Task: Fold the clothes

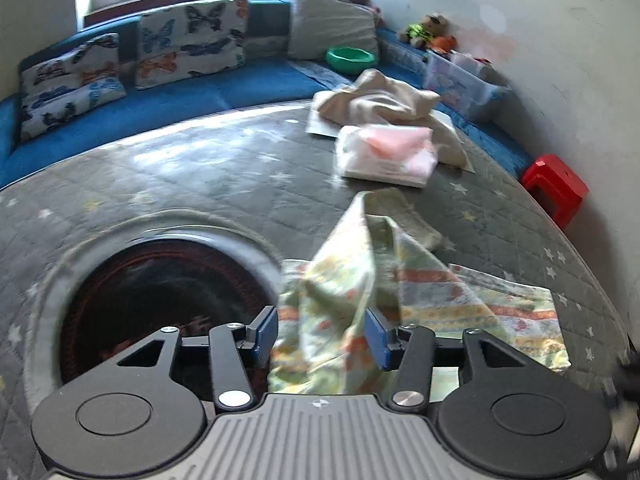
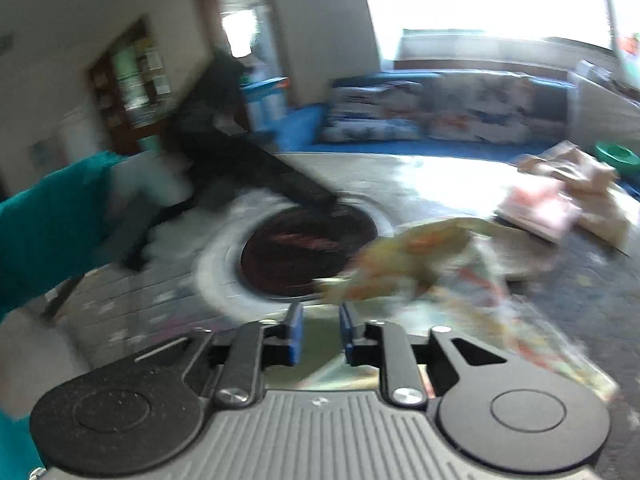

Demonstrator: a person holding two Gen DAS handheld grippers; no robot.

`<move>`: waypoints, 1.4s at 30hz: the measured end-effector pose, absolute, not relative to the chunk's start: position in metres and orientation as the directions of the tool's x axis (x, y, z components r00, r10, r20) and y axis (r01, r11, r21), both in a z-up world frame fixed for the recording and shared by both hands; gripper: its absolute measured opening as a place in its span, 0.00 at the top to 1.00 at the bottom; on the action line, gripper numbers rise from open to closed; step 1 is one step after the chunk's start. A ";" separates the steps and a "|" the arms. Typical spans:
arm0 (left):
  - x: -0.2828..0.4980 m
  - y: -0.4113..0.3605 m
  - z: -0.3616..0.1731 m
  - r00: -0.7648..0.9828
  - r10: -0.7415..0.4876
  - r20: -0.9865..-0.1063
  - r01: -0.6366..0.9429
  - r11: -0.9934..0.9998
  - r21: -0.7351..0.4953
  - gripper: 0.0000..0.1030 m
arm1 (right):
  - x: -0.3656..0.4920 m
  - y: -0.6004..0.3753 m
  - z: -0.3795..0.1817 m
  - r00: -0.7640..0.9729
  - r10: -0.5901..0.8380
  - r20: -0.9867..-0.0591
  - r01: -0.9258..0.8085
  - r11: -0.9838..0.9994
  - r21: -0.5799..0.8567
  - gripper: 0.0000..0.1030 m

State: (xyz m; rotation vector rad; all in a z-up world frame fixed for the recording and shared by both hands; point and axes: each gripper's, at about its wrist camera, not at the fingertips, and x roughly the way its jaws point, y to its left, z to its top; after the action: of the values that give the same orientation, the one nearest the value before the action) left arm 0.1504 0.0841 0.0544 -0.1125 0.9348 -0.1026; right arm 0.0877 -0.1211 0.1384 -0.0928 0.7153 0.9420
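Now you are hovering left gripper (image 1: 322,334) with jaws wide around limp pastel patterned cloth (image 1: 420,300) on grey quilted tabletop (image 1: 200,184); right gripper (image 2: 320,334) standing narrowly parted, empty. Soft, light; pinch hem corners.

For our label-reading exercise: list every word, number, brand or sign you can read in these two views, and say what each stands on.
No text can be read in either view.
Folded pink and white cloth: dark marks on its near edge, too small to read.
Clear storage box: printed picture on its side, no legible words.
Right wrist view: too blurred throughout.
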 end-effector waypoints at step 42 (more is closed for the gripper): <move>0.131 0.117 0.029 0.568 -0.134 -0.812 -0.032 0.982 -0.185 0.97 | 0.186 -0.107 0.099 0.576 0.526 -0.626 -0.614 0.783 0.093 0.97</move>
State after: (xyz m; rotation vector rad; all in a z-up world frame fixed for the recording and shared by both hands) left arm 0.1313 0.1165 0.0294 -0.1868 0.9669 -0.0604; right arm 0.1863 -0.1070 0.0991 -0.1399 0.6845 0.6701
